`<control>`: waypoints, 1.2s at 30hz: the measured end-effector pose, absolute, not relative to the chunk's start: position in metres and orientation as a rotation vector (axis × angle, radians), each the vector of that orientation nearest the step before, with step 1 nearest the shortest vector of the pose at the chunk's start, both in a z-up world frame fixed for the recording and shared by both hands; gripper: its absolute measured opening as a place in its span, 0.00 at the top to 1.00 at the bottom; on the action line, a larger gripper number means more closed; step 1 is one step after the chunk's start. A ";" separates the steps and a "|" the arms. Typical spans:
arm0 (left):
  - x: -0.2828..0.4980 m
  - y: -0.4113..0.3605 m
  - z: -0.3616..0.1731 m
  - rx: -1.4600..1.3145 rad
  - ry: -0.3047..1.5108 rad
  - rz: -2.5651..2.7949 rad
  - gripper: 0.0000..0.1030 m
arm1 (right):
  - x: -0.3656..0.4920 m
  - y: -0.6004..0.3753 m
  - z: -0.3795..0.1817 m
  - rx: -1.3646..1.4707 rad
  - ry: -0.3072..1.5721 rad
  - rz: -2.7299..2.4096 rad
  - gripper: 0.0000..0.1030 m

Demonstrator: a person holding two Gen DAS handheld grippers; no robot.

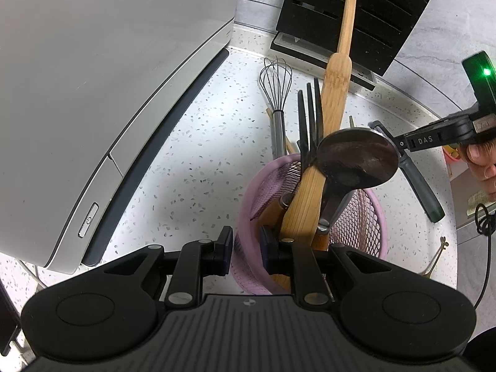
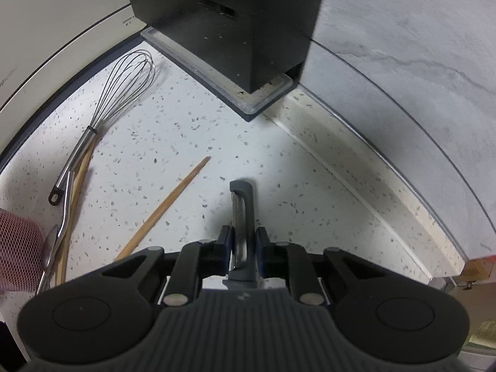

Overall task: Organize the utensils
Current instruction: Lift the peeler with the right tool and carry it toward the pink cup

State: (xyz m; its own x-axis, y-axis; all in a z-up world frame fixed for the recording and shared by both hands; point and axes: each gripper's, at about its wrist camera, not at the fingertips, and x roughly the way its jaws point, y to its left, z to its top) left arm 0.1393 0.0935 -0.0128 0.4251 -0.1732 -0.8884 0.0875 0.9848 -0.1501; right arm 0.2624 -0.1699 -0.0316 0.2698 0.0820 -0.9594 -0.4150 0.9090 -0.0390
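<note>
A pink mesh holder [image 1: 254, 204] stands on the speckled counter and holds a bamboo spatula [image 1: 334, 99], a black fork [image 1: 308, 117] and a dark ladle [image 1: 356, 158]. My left gripper [image 1: 246, 249] is shut on the holder's near rim. My right gripper [image 2: 243, 245] is shut on a grey peeler [image 2: 243, 214]; in the left wrist view the peeler [image 1: 418, 179] hangs from it at the right. A wire whisk [image 2: 102, 117], a chopstick [image 2: 167, 207] and a metal spoon [image 2: 57, 232] lie on the counter.
A black knife block [image 2: 235, 24] stands at the back against the grey wall. A white appliance [image 1: 93, 93] fills the left side. A small brass utensil [image 1: 437, 257] lies at the counter's right edge. The holder's edge [image 2: 18, 248] shows at the left of the right wrist view.
</note>
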 end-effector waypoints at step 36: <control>0.143 0.089 -0.020 -0.090 1.129 -0.147 0.80 | 0.125 -0.150 0.130 0.014 0.598 0.614 0.88</control>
State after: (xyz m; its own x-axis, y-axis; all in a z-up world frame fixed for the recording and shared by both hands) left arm 0.1425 0.0893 -0.0199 0.4189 -0.1624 -0.8934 0.0716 0.9867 -0.1459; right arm 0.1255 -0.1500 0.1297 0.6544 0.5455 -0.5236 -0.5377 0.8226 0.1850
